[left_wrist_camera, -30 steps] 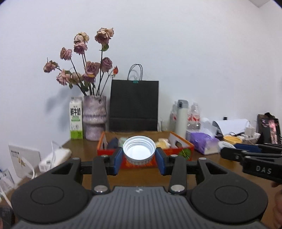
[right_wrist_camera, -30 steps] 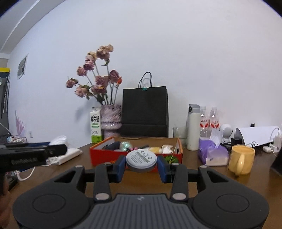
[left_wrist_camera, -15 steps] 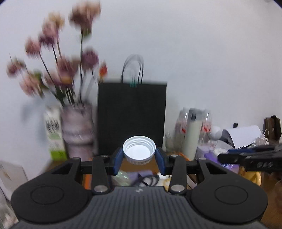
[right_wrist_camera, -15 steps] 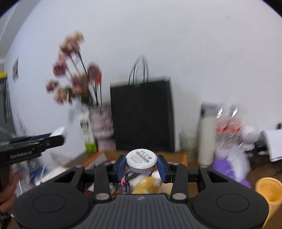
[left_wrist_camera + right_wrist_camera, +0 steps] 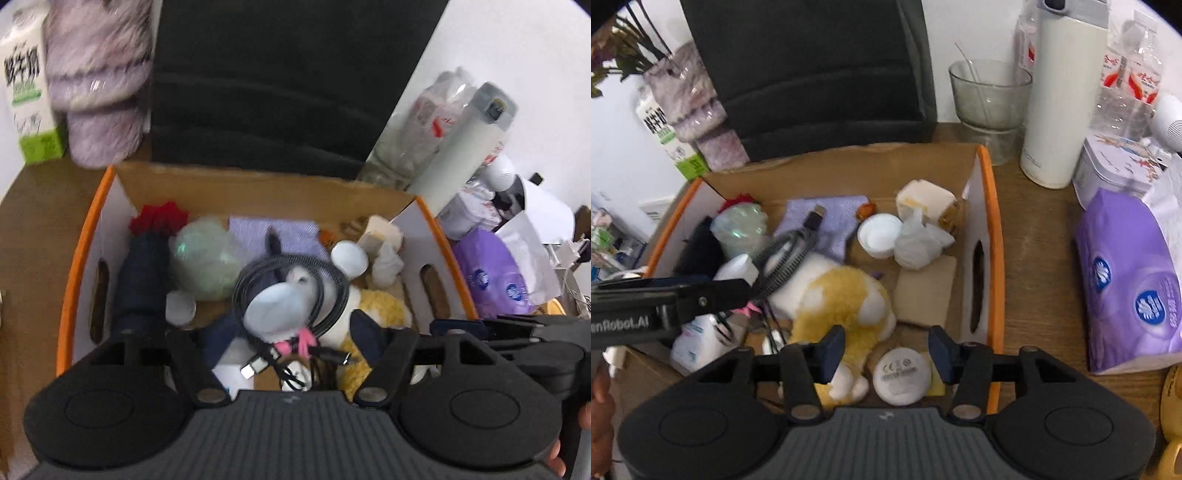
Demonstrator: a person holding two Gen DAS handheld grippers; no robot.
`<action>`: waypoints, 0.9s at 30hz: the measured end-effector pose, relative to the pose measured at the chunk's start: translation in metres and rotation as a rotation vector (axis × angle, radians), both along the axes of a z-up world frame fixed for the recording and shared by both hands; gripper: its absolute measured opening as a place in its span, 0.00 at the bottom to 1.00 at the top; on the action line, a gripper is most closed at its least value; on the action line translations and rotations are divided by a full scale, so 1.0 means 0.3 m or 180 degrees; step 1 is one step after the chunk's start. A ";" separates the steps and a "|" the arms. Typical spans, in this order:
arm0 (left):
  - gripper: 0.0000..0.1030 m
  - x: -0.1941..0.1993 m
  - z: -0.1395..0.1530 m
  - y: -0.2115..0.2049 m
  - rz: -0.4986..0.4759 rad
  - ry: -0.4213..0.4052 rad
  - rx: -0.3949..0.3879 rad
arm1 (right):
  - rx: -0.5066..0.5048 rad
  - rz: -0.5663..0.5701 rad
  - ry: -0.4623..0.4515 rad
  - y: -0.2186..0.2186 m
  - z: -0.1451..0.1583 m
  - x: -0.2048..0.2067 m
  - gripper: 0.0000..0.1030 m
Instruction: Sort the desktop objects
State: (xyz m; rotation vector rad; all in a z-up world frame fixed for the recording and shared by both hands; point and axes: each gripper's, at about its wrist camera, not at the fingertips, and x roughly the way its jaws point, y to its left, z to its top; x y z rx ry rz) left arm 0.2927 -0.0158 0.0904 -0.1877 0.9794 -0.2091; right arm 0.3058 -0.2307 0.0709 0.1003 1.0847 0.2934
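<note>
Both grippers are opening over the orange box (image 5: pixel 991 236). The right gripper (image 5: pixel 886 352) is releasing the white disc (image 5: pixel 902 376), lying lower centre between its parted jaws. The left gripper (image 5: pixel 280 343) is empty; the white cap (image 5: pixel 277 308) is lying just above, on the cable coil (image 5: pixel 325 295).

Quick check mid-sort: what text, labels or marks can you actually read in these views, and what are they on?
"enRobot.AI", start cut off: black body of the other tongs.
"CE" mark: round white puck in the orange-rimmed cardboard box; its smaller lines are too small to read.
Green-and-white milk carton: large Chinese characters, blurred.
Purple tissue pack: logo text too small.
</note>
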 end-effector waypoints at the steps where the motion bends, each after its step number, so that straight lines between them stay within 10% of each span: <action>1: 0.79 0.000 0.016 0.003 0.0004 -0.0014 0.0035 | 0.0064 0.0006 -0.0009 -0.008 0.013 0.005 0.53; 16: 0.99 -0.041 0.036 0.043 0.0346 0.0081 0.0299 | 0.0086 -0.0143 -0.0411 0.006 0.120 -0.094 0.69; 27: 1.00 -0.550 0.093 0.038 0.0417 -0.1037 0.0413 | -0.0201 -0.0111 -0.1467 0.051 0.156 -0.552 0.78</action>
